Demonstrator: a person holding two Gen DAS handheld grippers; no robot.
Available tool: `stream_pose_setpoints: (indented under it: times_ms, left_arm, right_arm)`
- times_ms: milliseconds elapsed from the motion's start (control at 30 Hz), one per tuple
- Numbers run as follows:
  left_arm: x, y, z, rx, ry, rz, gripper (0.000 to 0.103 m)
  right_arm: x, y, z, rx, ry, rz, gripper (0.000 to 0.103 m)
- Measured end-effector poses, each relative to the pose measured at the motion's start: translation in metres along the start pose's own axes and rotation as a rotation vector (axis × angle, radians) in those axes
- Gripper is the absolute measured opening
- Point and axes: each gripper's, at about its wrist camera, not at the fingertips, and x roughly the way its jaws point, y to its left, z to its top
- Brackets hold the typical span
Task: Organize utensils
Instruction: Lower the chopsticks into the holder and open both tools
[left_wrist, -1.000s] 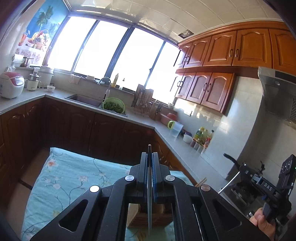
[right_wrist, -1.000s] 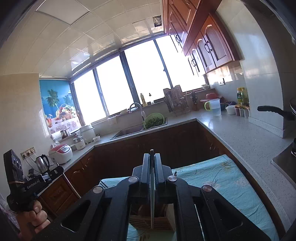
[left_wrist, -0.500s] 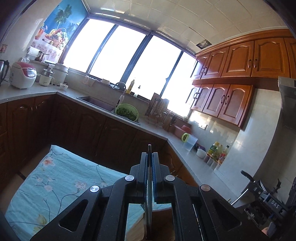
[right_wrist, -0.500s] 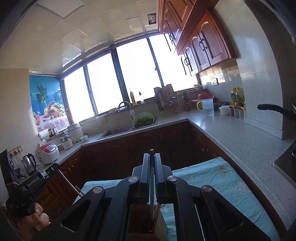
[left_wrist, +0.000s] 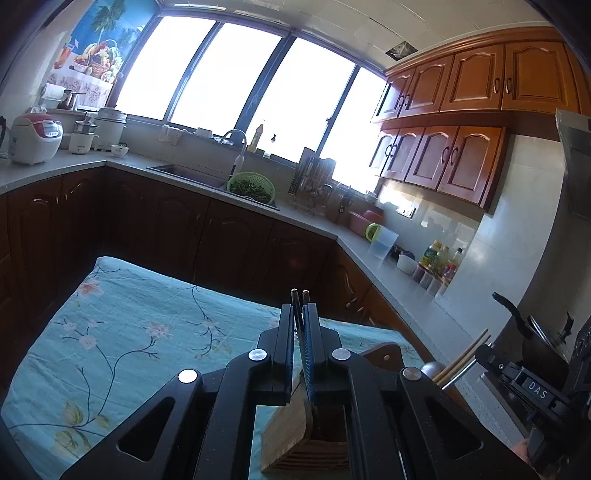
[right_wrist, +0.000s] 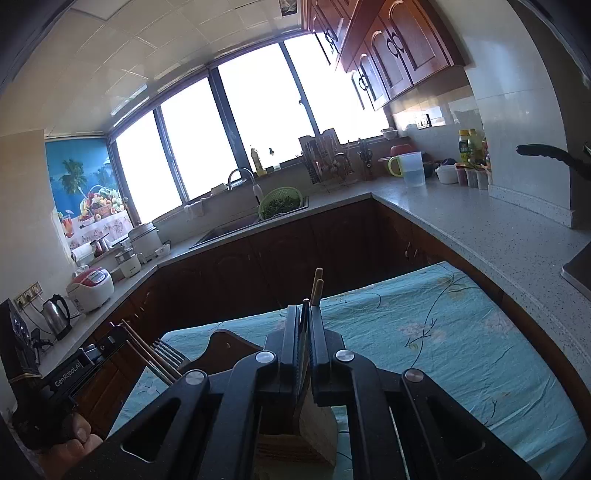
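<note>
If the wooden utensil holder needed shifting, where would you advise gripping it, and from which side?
Pinch the top edge of one wall of the wooden utensil holder from above: it stands upright on the tablecloth with its top open, and the body looks too wide to span. The left hand-held gripper and right hand-held gripper are each shut on chopsticks, so free one first.

Location: a home kitchen.
I note wooden wall cabinets (left_wrist: 472, 122), sink (left_wrist: 192, 175), rice cooker (left_wrist: 33, 138), kettle (right_wrist: 57, 314), stone counter (right_wrist: 480, 221).
</note>
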Motion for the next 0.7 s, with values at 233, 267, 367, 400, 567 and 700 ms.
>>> stream_pose_setpoints:
  times_ms: [233,267,367,400,567,700]
  left_arm:
    - [-0.009,0.011,0.013,0.016,0.010,-0.004,0.003]
    - [-0.010,0.012,0.012,0.015,0.010,-0.004,0.004]
    - [-0.009,0.013,0.014,0.016,0.012,-0.003,0.004]
    - [-0.009,0.013,0.014,0.018,0.013,-0.003,0.004]
    - [-0.008,0.012,0.013,0.007,0.028,-0.010,0.004]
    - [-0.014,0.012,0.017,0.005,0.027,-0.012,0.006]
  right_arm:
    - [0.006,-0.003,0.000,0.007,0.023,-0.006,0.005]
    - [0.006,-0.003,0.000,0.008,0.023,-0.005,0.005]
    - [0.007,-0.003,0.000,0.007,0.027,-0.008,0.005]
    - [0.007,-0.003,0.000,0.008,0.028,-0.007,0.005]
    - [0.005,-0.003,0.001,0.028,0.024,0.006,0.011]
    - [-0.005,-0.008,0.005,0.063,-0.002,0.028,0.044]
